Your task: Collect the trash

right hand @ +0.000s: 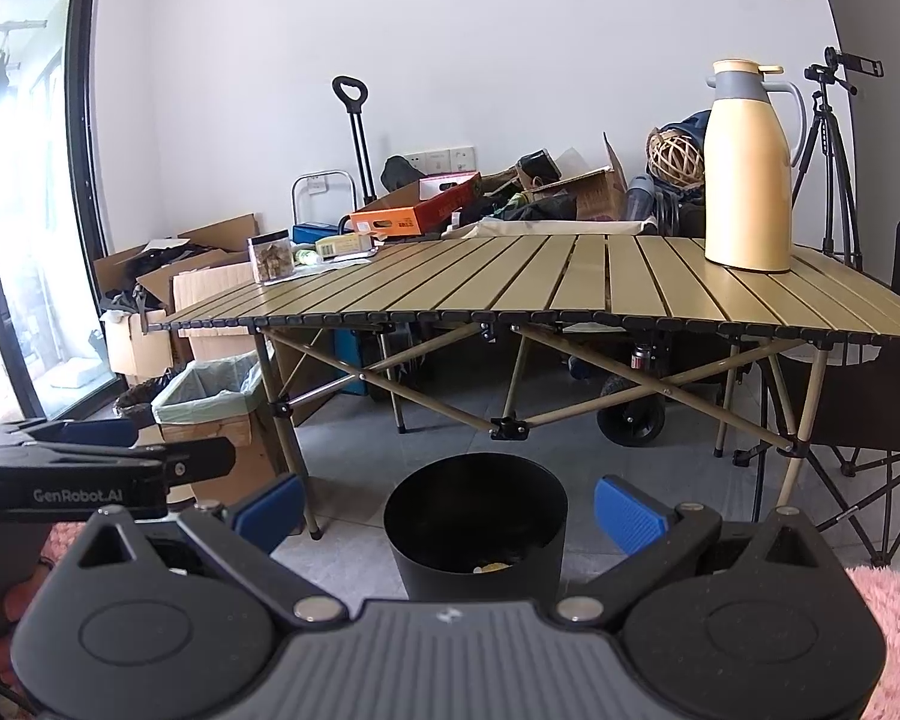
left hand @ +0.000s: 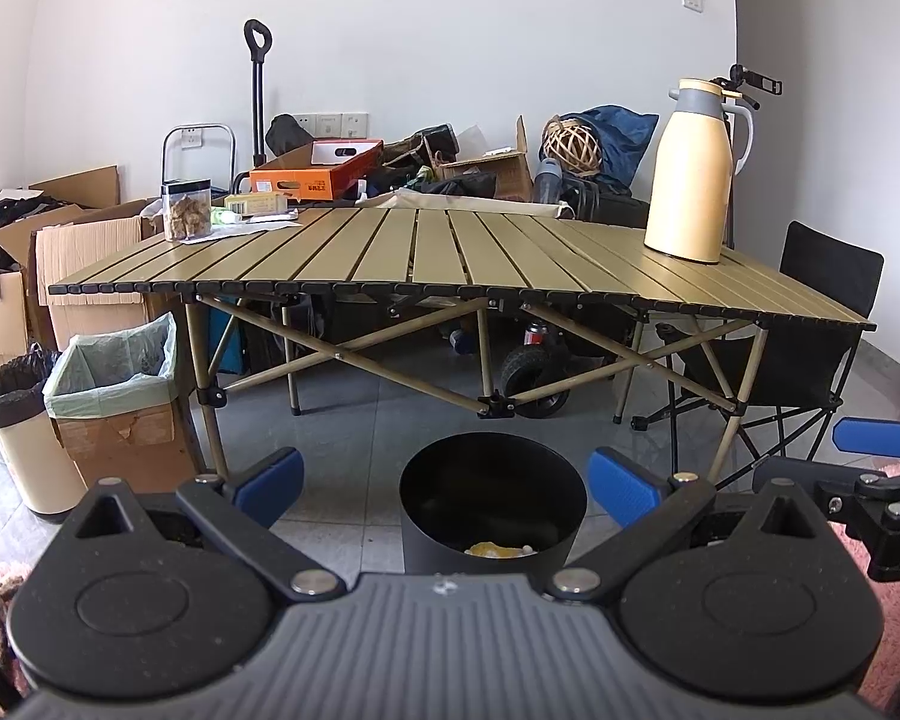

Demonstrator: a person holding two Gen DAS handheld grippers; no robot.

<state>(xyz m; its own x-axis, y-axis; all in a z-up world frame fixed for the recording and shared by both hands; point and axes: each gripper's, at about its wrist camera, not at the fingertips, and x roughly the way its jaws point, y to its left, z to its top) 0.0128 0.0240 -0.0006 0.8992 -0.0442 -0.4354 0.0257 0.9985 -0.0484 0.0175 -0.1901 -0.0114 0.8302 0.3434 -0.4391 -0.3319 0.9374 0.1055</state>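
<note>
A round black bin [left hand: 492, 504] stands on the grey floor in front of the folding table [left hand: 426, 258]; yellow and white scraps [left hand: 498, 550] lie at its bottom. In the right wrist view the same bin [right hand: 475, 525] shows a yellow scrap [right hand: 491, 567] inside. My left gripper [left hand: 447, 489] hangs open above and before the bin, nothing between its blue pads. My right gripper [right hand: 450, 513] is open too and empty, likewise straddling the bin. Each gripper shows at the edge of the other's view: the right one [left hand: 870, 462], the left one [right hand: 90, 456].
On the table [right hand: 510, 282] stand a cream thermos jug [left hand: 696, 171], a clear jar of snacks [left hand: 186, 210] and packets [left hand: 258, 204]. Left of the table are a lined cardboard box [left hand: 117, 384] and a black-lined white bin [left hand: 21, 426]. A folding chair [left hand: 810, 360] is at right, clutter behind.
</note>
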